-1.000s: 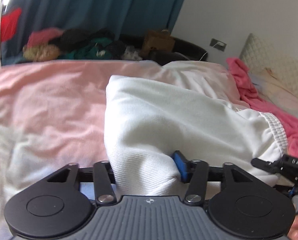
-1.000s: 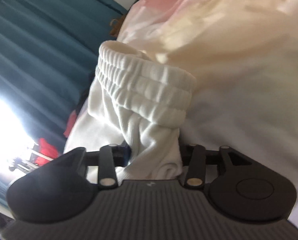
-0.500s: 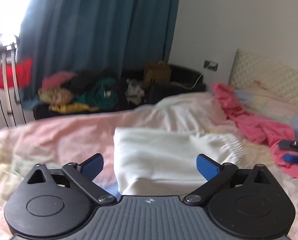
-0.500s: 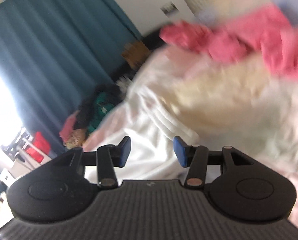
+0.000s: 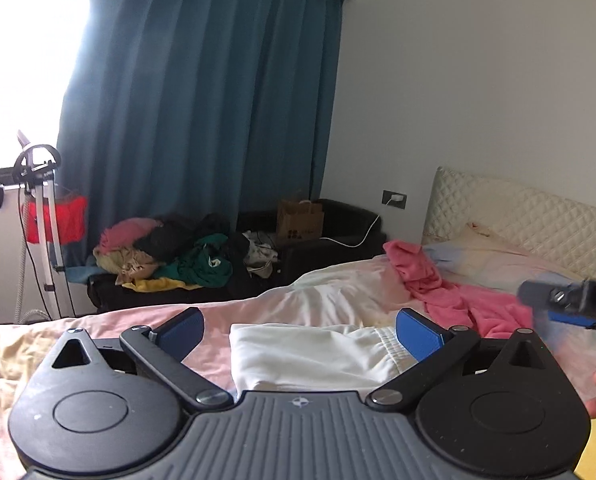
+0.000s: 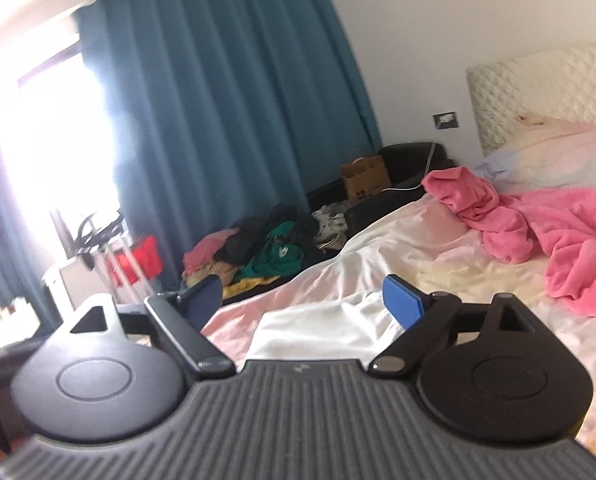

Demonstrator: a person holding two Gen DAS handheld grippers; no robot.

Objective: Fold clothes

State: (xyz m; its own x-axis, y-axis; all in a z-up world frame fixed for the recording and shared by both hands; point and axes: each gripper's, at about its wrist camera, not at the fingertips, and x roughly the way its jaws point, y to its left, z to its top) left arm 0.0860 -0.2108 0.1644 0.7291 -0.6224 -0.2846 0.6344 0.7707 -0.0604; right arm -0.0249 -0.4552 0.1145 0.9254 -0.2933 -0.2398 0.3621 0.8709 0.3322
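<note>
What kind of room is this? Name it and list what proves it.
A bedroom, most likely: a bed with a quilted headboard, a pillow beneath it, and teal curtains over the window.

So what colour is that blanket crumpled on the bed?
Pink. The blanket shows best in the right wrist view.

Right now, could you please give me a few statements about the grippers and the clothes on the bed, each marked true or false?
1. The left gripper is open. True.
2. The right gripper is clamped on the white garment. False: it is open and holds nothing.
3. The white garment lies folded on the bed. True.
4. The pink garment is stacked on the white one. False: it lies apart, toward the headboard.
</note>
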